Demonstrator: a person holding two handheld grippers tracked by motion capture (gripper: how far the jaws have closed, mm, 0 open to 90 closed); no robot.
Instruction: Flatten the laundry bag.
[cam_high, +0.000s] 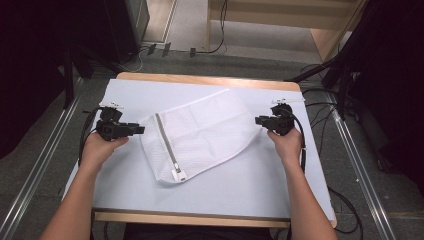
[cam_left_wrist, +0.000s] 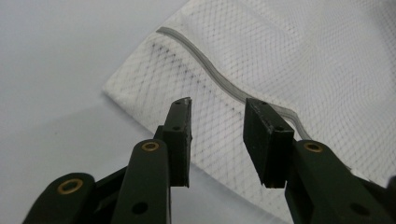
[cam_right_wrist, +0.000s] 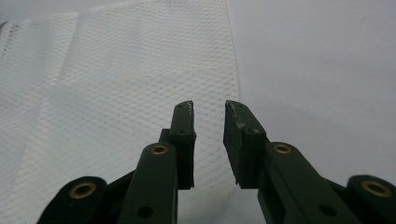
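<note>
- Lying flat at the centre of the table (cam_high: 300, 190), the white mesh laundry bag (cam_high: 200, 135) has its grey zipper (cam_high: 166, 142) running toward 5 o'clock.
- Left gripper (cam_high: 141, 129), at the bag's 9 o'clock: jaws parted, nothing between them.
- Right gripper (cam_high: 258, 120), at the bag's 3 o'clock: jaws narrowly parted, gripping nothing.

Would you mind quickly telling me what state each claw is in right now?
Left claw: open, holding nothing, jaws apart over the mesh laundry bag.
Right claw: open, holding nothing, at the bag's other end.
</note>
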